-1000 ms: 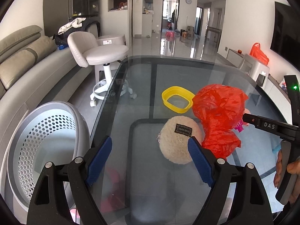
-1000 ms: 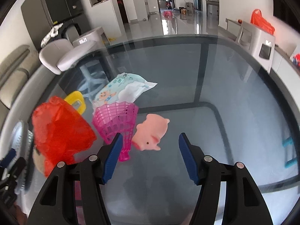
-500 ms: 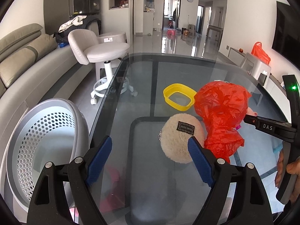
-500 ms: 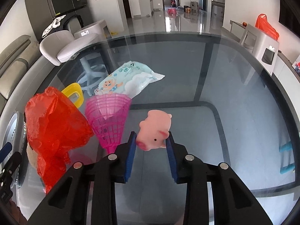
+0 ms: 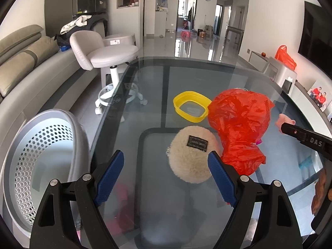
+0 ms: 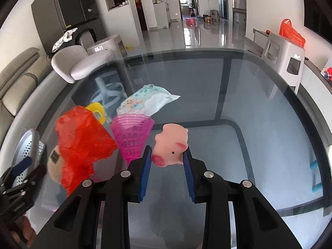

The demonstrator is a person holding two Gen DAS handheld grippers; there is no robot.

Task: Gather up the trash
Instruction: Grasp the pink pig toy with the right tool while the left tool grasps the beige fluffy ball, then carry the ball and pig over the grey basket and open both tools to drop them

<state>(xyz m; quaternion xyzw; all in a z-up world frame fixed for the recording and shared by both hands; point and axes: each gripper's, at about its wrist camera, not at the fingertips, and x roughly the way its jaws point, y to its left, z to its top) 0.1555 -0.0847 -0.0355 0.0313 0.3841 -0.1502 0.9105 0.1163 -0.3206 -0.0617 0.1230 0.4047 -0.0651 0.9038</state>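
My right gripper (image 6: pixel 167 158) pinches the pink pig toy (image 6: pixel 171 146), its long axis toward 12 o'clock, snout toward 6, while my left gripper (image 5: pixel 166 170) fingers stay spread.

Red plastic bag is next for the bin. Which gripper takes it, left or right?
Left. The left gripper is open and empty, with the red plastic bag just beyond its right finger and the white perforated bin beside it. The right gripper is shut on the pink pig toy.

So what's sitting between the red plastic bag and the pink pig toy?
The pink mesh cone, seen in the right wrist view, between red bag and pig toy.
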